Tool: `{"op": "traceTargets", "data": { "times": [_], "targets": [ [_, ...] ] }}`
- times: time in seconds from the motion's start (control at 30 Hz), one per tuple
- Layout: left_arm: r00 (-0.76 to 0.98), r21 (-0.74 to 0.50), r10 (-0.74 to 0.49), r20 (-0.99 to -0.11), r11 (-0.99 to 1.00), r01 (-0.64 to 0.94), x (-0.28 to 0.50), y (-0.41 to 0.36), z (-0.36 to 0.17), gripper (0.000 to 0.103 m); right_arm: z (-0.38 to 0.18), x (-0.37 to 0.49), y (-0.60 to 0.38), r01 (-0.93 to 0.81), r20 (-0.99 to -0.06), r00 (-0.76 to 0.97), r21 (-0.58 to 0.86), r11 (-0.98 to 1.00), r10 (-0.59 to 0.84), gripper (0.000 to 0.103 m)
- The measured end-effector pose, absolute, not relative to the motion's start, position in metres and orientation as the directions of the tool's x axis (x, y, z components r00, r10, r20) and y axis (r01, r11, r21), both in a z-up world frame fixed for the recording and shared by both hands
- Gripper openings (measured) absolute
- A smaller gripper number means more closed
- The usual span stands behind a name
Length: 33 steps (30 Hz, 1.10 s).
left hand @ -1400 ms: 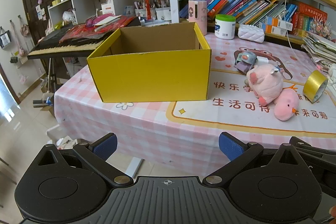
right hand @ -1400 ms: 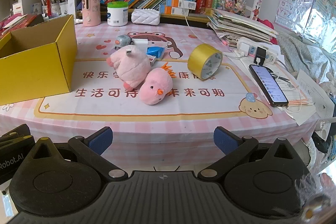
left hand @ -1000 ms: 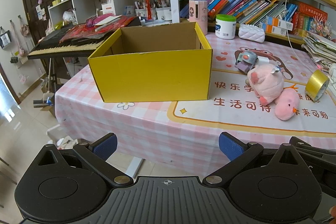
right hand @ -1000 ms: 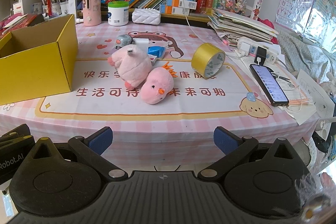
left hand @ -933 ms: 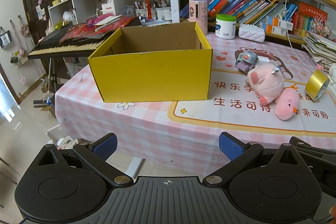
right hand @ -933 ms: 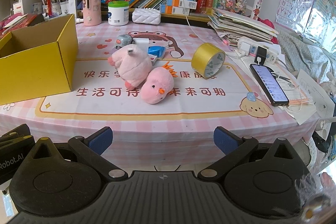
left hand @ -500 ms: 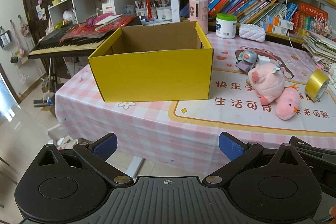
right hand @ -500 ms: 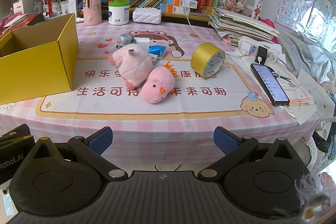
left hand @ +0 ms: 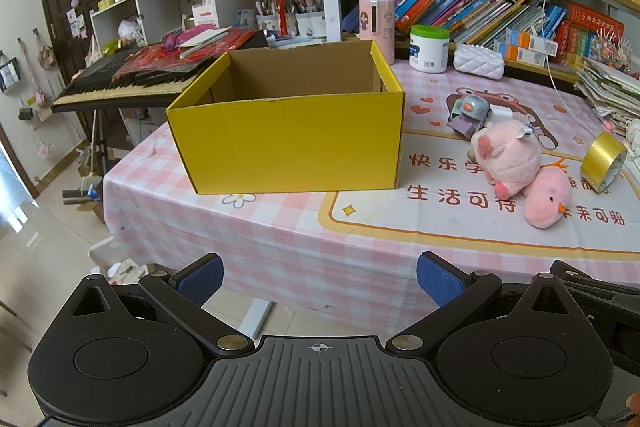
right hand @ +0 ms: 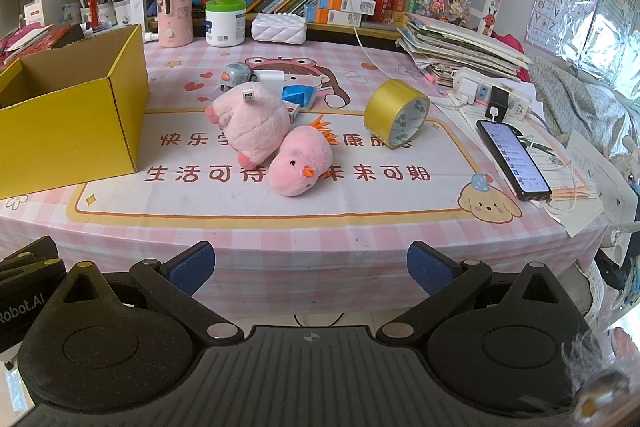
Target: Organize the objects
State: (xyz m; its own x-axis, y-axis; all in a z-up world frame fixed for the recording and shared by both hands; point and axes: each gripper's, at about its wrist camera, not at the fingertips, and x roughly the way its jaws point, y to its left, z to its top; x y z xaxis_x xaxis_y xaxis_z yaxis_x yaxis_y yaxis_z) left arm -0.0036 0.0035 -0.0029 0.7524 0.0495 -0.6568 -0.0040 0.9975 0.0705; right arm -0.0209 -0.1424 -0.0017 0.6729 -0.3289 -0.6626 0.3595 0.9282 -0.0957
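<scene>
An open yellow cardboard box (left hand: 288, 139) stands empty on the pink checked tablecloth (left hand: 280, 227); it also shows at the left of the right wrist view (right hand: 72, 131). Right of it lie a pale pink plush (right hand: 252, 127), a pink chick plush (right hand: 300, 163), a small grey robot toy (right hand: 236, 73), a blue packet (right hand: 298, 94) and a gold tape roll (right hand: 396, 113). My left gripper (left hand: 318, 277) is open and empty, off the table's front edge before the box. My right gripper (right hand: 308, 265) is open and empty, before the plush toys.
A phone (right hand: 512, 159), a power strip (right hand: 492, 95) and a paper stack (right hand: 460, 47) lie at the right. A white jar (right hand: 225, 23), pink dispenser (right hand: 173, 13) and white pouch (right hand: 280, 26) stand at the back under bookshelves. A keyboard (left hand: 132, 79) sits left of the table.
Both grippers have edged slightly nearer the table, so the box and toys look a little closer. Nothing on the table has moved.
</scene>
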Motion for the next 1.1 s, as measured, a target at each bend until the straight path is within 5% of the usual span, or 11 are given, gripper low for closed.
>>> {"op": "traceTargets", "data": {
  "times": [1.1],
  "targets": [
    [0.747, 0.073, 0.041, -0.663, 0.997, 0.011, -0.007, 0.004, -0.005, 0.103, -0.008, -0.025, -0.14, 0.37, -0.668, 0.664, -0.097, 0.924, -0.336, 0.103]
  ]
}}
